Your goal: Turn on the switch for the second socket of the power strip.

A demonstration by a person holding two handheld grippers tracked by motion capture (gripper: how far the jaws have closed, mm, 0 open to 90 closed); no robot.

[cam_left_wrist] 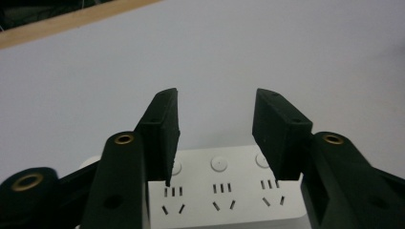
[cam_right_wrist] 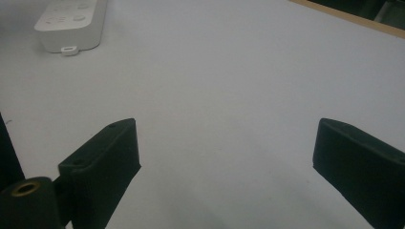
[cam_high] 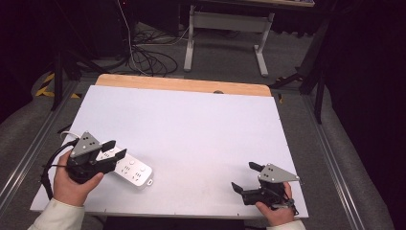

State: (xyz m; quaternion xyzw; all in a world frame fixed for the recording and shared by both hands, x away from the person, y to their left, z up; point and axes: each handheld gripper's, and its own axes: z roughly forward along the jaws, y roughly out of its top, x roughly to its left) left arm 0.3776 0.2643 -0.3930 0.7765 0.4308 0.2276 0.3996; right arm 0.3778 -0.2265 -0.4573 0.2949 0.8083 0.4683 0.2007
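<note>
Power strip (cam_high: 125, 168): long axis crosses your left tongs (cam_high: 115, 149), directly beneath.
Left tongs: half-closed, straddling it, not gripping.
Right tongs (cam_high: 243, 176): wide, empty, well apart.

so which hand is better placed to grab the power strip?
Left. Its tongs already straddle the power strip, though I can't tell if the pads touch it. The right tongs sit open over bare table at the near right, well away from the strip.
</note>
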